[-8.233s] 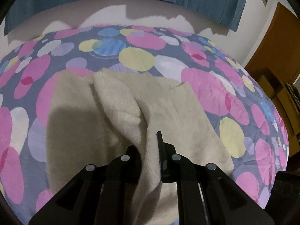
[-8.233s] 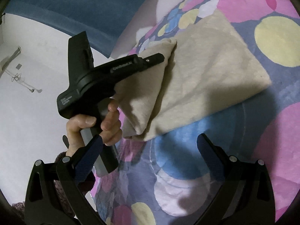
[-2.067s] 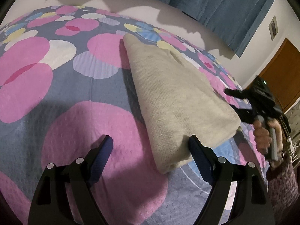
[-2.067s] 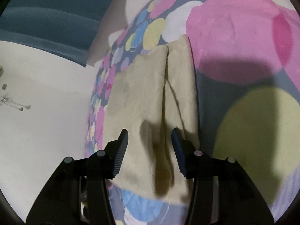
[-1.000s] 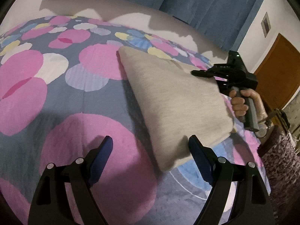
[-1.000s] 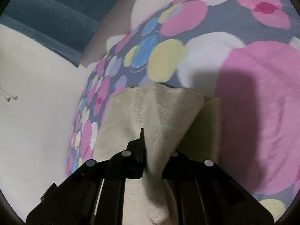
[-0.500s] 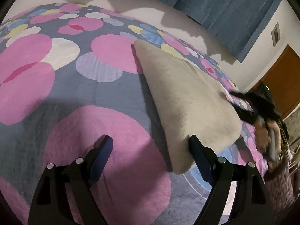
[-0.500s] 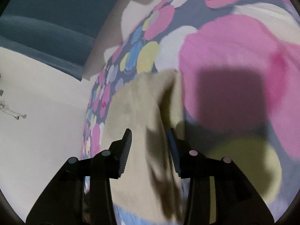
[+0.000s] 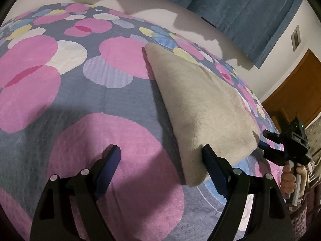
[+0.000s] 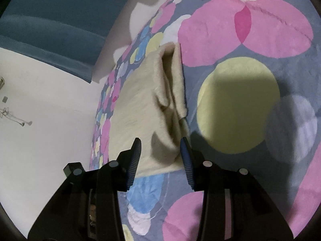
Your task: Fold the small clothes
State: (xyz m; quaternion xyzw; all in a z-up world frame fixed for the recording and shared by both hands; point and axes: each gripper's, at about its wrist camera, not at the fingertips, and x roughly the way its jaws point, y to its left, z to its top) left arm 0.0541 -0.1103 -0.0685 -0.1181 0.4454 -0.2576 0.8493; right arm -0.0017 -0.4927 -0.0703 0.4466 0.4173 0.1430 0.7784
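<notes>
A folded beige knit garment lies on the flower-patterned bedspread. My left gripper is open and empty, low over the bedspread, its right finger next to the garment's near corner. My right gripper is open and empty, its fingers either side of the garment's near end without holding it. The right gripper also shows in the left wrist view, held in a hand past the garment's right corner.
Blue curtains hang behind the bed. A brown wooden door stands at the right. A white wall borders the bed on the right wrist view's left side.
My right gripper let go of the garment's fold, opened and drew back to its near end. The fold dropped flat. My left gripper stayed open and barely moved.
</notes>
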